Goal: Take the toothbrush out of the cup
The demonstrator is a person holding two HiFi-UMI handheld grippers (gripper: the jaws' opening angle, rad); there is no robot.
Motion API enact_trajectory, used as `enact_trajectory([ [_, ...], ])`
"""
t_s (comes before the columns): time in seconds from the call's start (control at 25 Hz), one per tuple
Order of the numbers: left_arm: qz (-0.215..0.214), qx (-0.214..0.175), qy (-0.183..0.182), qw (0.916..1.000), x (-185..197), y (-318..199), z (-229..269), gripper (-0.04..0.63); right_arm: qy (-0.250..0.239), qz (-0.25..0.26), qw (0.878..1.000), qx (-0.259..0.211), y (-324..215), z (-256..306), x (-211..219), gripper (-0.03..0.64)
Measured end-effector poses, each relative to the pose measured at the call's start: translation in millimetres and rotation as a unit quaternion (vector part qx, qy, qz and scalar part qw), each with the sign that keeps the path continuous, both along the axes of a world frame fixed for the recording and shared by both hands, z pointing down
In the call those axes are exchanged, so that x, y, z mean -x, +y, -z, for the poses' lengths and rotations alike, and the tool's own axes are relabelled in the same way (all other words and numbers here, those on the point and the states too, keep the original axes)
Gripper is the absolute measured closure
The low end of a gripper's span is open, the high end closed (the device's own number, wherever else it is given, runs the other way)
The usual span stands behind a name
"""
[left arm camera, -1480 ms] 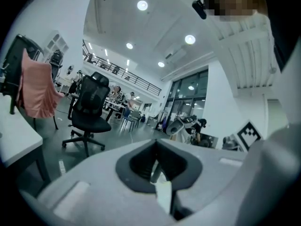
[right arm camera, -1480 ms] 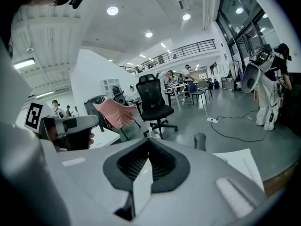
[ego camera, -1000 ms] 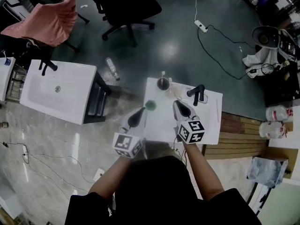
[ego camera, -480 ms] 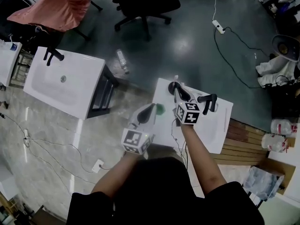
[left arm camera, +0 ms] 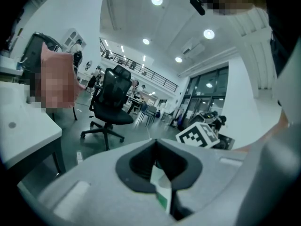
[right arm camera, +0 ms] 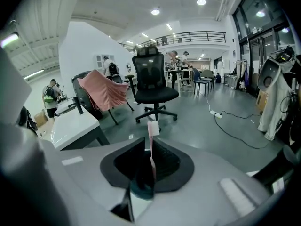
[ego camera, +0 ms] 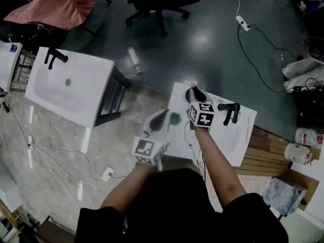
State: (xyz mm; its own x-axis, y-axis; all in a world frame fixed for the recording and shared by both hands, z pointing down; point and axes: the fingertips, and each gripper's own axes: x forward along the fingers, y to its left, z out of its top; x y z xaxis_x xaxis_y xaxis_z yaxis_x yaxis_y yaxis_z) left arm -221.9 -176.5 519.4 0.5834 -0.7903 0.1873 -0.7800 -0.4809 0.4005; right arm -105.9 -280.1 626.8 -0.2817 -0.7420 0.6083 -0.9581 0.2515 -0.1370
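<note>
Toothbrush [right arm camera: 153, 128]: slim pale handle, pinkish-white rectangular head, upright, head poking past tool tips at 12 o'clock. right tool [right arm camera: 149, 144] clamped on handle between ribbed black pads. Dark teal glossy cup [right arm camera: 140, 186] directly beneath at 6 o'clock, brush's lower end hidden there. left tool [left arm camera: 156, 142]: tips together, nothing held. Small green object [ego camera: 175, 118] at its 3 o'clock on smooth white table [ego camera: 238, 143].

bright round white ceiling lights [left arm camera: 156, 0], glare on the glossy grey floor [ego camera: 202, 37], dark curved fisheye edges, foreground blurred
</note>
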Motion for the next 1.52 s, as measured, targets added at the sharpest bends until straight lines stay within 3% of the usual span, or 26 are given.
enact_trajectory([
  [0.88, 0.013, 0.006, 0.005, 0.9999, 11.3, 5.8, -6.1, 0.591, 0.005, 0.01, 1.0, 0.005, -6.7, -7.7, 3.5, 0.592],
  [1.52, 0.018, -0.052, -0.004, 0.9985, 18.1, 20.4, 50.1, 0.592, -0.035, 0.003, 0.994, -0.099, 31.3, 103.4, -7.0, 0.594],
])
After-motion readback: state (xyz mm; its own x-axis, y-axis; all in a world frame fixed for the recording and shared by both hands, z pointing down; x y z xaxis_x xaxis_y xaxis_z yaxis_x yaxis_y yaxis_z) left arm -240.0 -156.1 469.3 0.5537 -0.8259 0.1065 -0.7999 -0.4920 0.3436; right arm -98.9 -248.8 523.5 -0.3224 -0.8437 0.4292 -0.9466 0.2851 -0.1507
